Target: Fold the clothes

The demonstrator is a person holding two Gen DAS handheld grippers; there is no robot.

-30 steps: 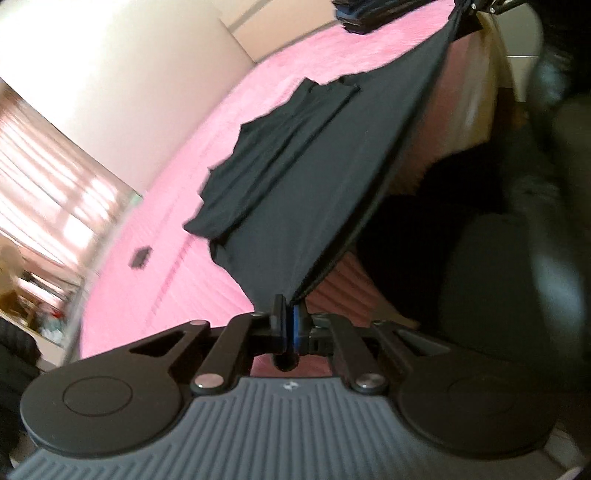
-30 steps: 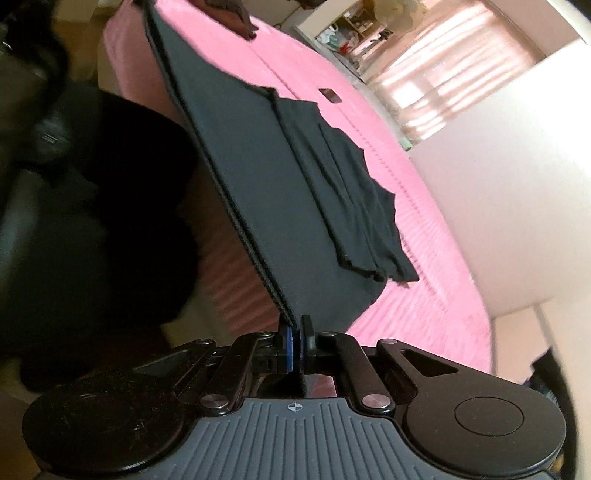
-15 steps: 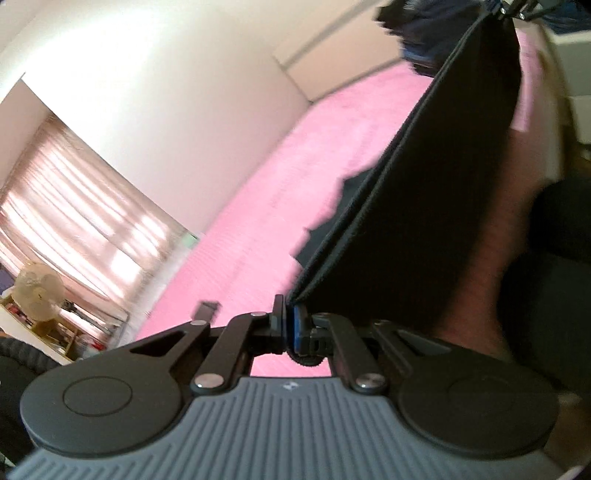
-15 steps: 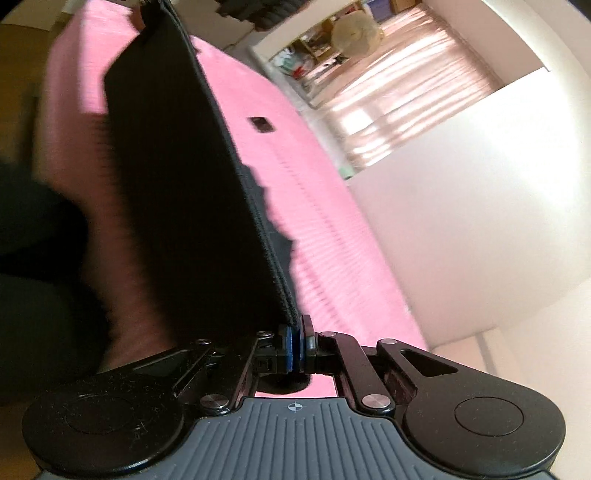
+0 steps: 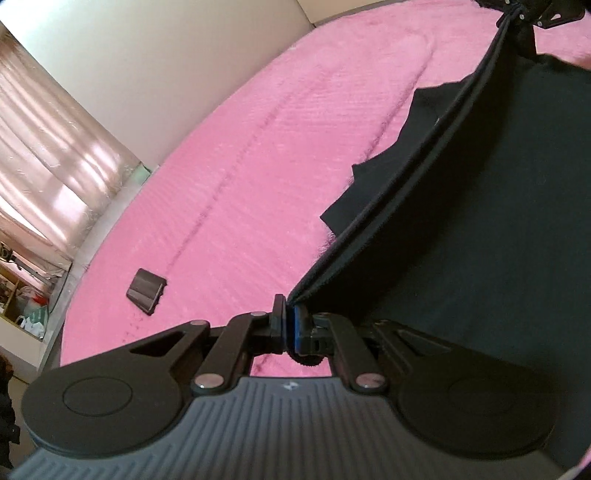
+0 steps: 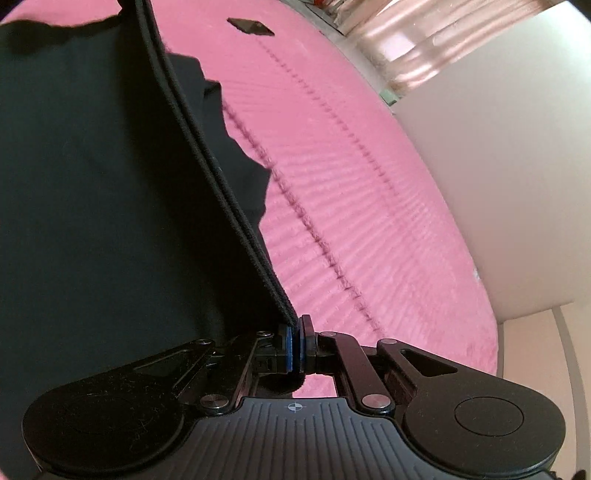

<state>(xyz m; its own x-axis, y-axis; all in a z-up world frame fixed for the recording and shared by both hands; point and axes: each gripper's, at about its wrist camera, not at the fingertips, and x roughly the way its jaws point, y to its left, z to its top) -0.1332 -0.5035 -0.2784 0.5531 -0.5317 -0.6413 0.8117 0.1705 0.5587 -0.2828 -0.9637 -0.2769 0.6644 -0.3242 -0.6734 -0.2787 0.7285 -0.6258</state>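
Observation:
A black garment [image 5: 491, 229] hangs stretched between my two grippers above a pink bedspread [image 5: 258, 155]. My left gripper [image 5: 288, 314] is shut on one corner of its hemmed edge. The taut hem runs up to the right gripper [image 5: 517, 11], seen at the top right of the left wrist view. In the right wrist view my right gripper [image 6: 295, 332] is shut on the other corner, and the black garment [image 6: 92, 184] fills the left side. A lower layer of the cloth [image 6: 236, 166] lies on the bed beyond the hem.
A small dark flat object [image 5: 146, 290] lies on the pink bedspread [image 6: 351, 166], also seen in the right wrist view as a dark object [image 6: 251, 26]. A white wall [image 5: 147, 74] and a curtained window [image 5: 48, 147] stand beyond the bed. Cluttered shelves [image 5: 22, 299] are at the far left.
Both grippers have swung the held hem forward over the bed. The garment, earlier hanging off the bed's edge, is now held over the bedspread, with more of the bed in view.

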